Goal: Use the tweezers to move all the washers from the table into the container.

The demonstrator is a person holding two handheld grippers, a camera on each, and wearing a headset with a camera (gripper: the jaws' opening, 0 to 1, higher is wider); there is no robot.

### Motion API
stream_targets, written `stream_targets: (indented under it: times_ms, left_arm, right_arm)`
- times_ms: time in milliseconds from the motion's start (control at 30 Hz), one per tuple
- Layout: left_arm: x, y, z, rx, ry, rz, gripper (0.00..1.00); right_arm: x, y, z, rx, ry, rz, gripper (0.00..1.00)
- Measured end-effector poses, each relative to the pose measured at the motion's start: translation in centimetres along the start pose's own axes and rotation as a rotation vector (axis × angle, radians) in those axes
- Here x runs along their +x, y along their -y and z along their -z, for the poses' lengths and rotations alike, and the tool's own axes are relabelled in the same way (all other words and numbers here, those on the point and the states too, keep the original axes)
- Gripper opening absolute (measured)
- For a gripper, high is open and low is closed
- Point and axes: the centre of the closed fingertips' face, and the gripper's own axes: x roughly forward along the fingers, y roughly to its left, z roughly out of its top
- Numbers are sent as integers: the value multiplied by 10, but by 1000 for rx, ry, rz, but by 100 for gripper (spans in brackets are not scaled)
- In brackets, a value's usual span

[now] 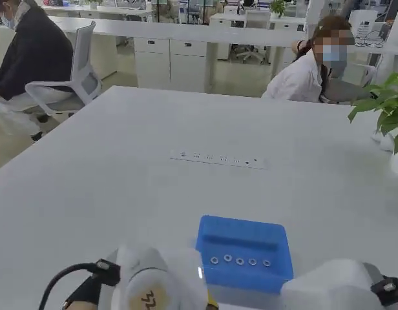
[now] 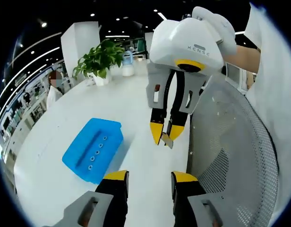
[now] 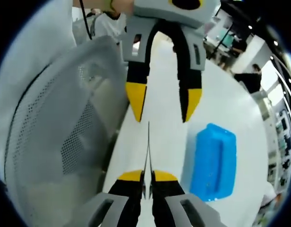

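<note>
Near the surface's (image 1: 121,181) edge, right tongs (image 3: 147,177) clamp the tweezers (image 3: 148,142), left tongs (image 2: 150,176) gape empty; five washers (image 1: 240,261) lie in the container (image 1: 218,236), so next probably just set the tweezers down.

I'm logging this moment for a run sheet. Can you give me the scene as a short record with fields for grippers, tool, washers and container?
left gripper: open, jaws apart, nothing between them
right gripper: shut on the tweezers
tweezers: thin metal pair, tips pointing towards the left gripper
washers: five in a row inside the container
container: blue, shallow, rectangular, resting on the table
table: white, container near the person's edge
</note>
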Motion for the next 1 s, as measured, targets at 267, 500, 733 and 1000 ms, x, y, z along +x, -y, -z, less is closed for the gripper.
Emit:
stream_targets:
  times_ms: [267, 500, 733, 1000]
  left_arm:
    - [2, 16, -14, 45, 28, 37, 14]
    - [4, 24, -15, 18, 43, 60, 10]
    - [6, 23, -14, 3, 51, 47, 1]
    - [8, 22, -7, 15, 39, 42, 0]
  right_arm:
    - [9, -2, 10, 37, -77, -3, 3]
    - [10, -3, 9, 71, -73, 3, 4]
    - [14, -6, 2, 103, -27, 6, 4]
    - [19, -7, -1, 136, 16, 12, 4]
